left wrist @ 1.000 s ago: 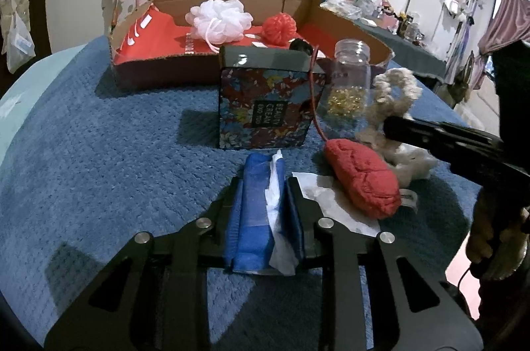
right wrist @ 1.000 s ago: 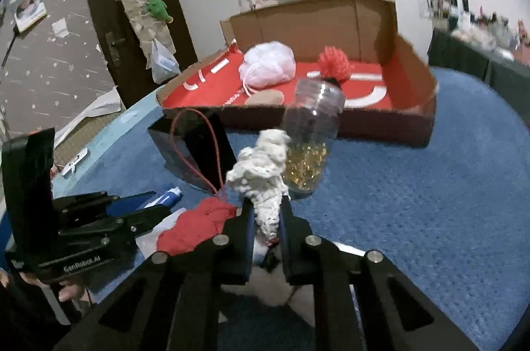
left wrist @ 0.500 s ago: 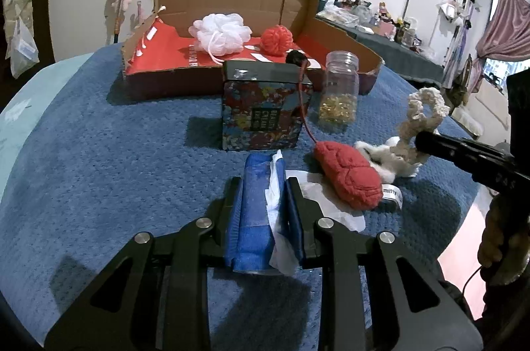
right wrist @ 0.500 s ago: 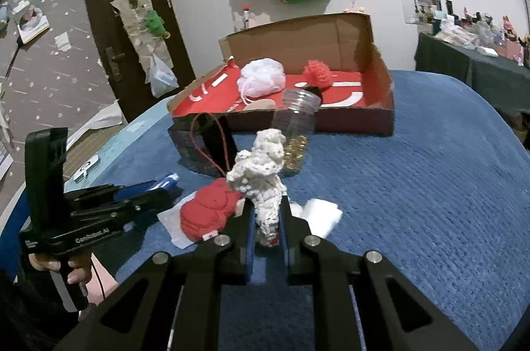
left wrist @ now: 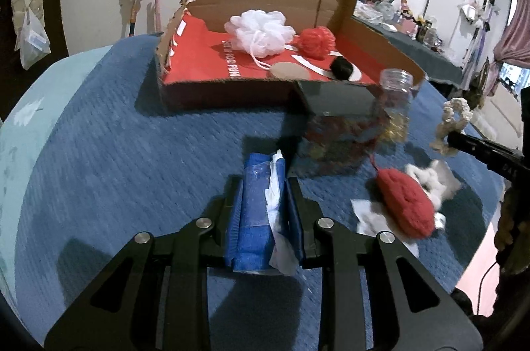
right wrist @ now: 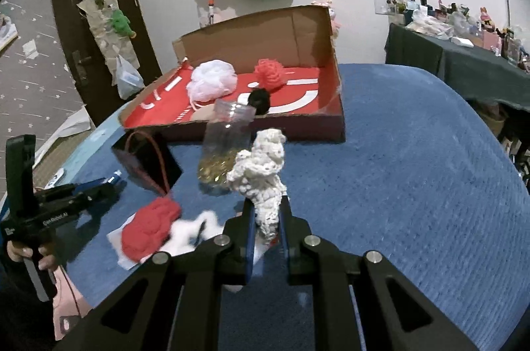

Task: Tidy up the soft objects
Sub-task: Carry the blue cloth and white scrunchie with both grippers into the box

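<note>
My left gripper [left wrist: 263,185] is shut on a blue tissue pack [left wrist: 256,211] with white tissue sticking out, held above the blue bedspread. My right gripper [right wrist: 266,211] is shut on a cream crocheted piece [right wrist: 263,167], lifted off the bed; it also shows at the right of the left wrist view as the crocheted piece [left wrist: 455,122]. A red knitted pouch [left wrist: 405,206] and white fluff [left wrist: 430,177] lie on a tissue on the bed. The open cardboard box [left wrist: 232,92] with red lining holds a white bath puff [left wrist: 260,32], a red pom-pom [left wrist: 316,41] and a small black ball [left wrist: 341,69].
A patterned gift bag [left wrist: 338,135] with a red cord and a clear jar [left wrist: 396,105] of gold bits stand in front of the box. The bed's edge drops off at the right [left wrist: 480,251]. A person's hand [right wrist: 29,255] grips the left tool.
Both grippers have risen and drawn back with their loads. The crocheted piece has lifted off the bed, away from the red pouch. The box now shows more from above.
</note>
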A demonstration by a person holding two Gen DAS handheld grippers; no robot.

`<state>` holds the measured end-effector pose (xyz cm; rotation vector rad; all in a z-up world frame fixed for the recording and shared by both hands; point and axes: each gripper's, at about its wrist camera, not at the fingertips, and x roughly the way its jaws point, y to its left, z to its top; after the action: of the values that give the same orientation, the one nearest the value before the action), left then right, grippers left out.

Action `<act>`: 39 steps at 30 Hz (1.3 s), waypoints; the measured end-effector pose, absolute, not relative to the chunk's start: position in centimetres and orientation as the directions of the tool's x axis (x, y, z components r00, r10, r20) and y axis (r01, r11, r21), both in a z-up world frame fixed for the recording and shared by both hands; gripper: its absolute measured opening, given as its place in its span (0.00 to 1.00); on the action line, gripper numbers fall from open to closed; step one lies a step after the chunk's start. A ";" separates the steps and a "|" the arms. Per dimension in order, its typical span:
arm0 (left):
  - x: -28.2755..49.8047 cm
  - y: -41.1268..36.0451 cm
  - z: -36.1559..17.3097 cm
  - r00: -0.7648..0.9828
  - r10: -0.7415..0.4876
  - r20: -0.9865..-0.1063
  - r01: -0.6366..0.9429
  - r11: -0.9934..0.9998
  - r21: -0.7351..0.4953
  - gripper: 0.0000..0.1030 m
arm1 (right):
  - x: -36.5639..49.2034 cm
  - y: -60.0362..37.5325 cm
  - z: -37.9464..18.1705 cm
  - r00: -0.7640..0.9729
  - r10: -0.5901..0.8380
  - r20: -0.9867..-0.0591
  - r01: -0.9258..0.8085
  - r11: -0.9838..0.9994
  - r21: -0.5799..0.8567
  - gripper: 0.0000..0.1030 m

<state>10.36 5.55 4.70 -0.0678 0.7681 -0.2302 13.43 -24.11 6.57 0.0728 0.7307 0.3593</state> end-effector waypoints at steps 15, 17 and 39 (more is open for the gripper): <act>16.1 6.2 6.8 0.677 -0.209 -0.705 0.224 0.972 -0.073 0.23 | 19.5 -23.1 8.4 0.695 0.279 -0.662 -0.295 0.951 0.092 0.13; 16.6 6.2 7.2 0.675 -0.220 -0.704 0.236 0.969 -0.076 0.23 | 20.1 -23.0 8.8 0.697 0.281 -0.660 -0.302 0.950 0.087 0.13; 24.9 4.7 8.1 0.596 -0.256 -0.761 0.300 0.950 -0.085 0.23 | 28.9 -20.3 9.6 0.581 0.284 -0.763 -0.366 0.928 0.067 0.13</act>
<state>24.87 4.66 8.07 0.0542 0.8746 -0.3234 28.91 -20.31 9.60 -0.1011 0.8717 0.3803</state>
